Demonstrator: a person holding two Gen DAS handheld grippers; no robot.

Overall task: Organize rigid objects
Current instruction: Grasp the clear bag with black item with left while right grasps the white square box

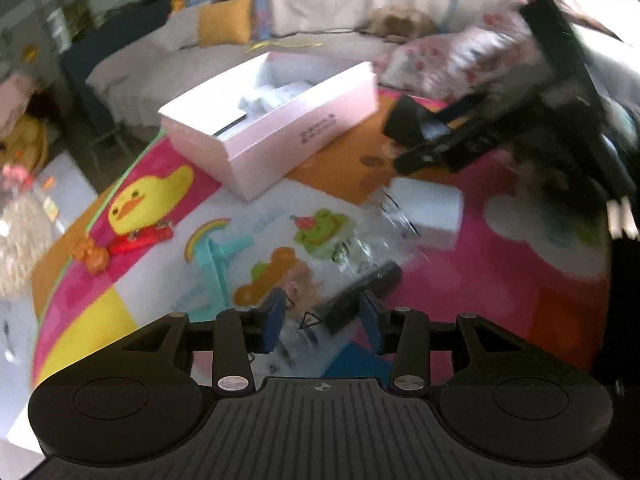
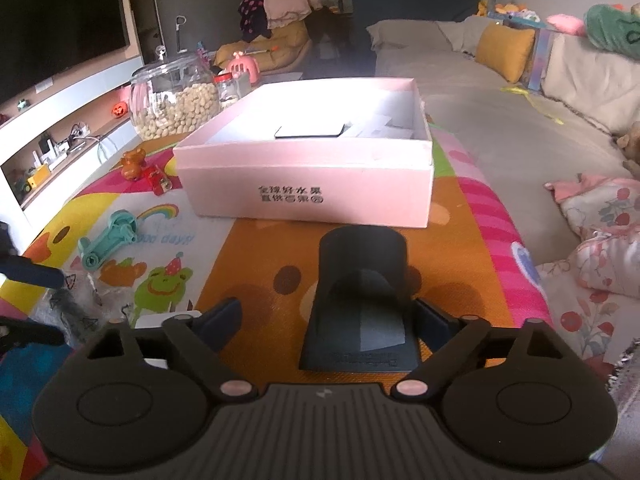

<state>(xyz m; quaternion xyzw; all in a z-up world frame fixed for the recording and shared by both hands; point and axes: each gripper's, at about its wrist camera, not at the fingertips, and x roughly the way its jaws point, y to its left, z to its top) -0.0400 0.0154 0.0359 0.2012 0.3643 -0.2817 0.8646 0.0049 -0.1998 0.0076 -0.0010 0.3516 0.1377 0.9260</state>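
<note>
Colourful cartoon play mat point(image 2: 248, 264) covered the floor, with an open pink box point(image 2: 308, 184) at centre frame in the right wrist view. Below it, the right gripper point(image 2: 332, 320) had its jaws clamped on a black curved holder point(image 2: 362, 280). At lower centre of the left wrist view, the left gripper point(image 1: 324, 320) held its jaws narrowly parted around a dark cylinder in a clear plastic bag point(image 1: 360, 284)

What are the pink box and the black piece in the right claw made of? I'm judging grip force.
Box: apparently cardboard, matte pink, with thin folded walls and printed characters. Black piece: probably moulded plastic, smooth with a slight sheen; rubber isn't ruled out.
</note>
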